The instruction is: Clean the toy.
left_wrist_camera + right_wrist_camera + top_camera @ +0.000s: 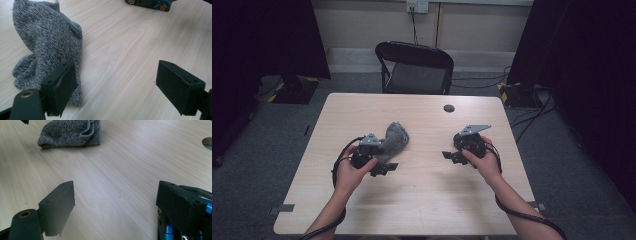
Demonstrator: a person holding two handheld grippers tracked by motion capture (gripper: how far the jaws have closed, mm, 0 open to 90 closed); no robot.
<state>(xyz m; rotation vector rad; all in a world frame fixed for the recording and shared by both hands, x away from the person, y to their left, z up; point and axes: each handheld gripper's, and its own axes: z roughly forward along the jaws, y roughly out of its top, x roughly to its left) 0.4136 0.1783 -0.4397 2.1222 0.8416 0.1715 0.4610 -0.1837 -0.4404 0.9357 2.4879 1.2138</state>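
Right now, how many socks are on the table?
1. One grey sock lies bunched left of centre on the table, right beside the open left tool. A second sock tucked inside the bundle cannot be ruled out.

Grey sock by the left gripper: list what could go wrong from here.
1. The left gripper stands open with the grey sock beside one jaw, not between the two; closing now would likely miss it or catch just an edge.
2. The sock lies crumpled, so a pinch may lift one layer and let the rest sag or slip.
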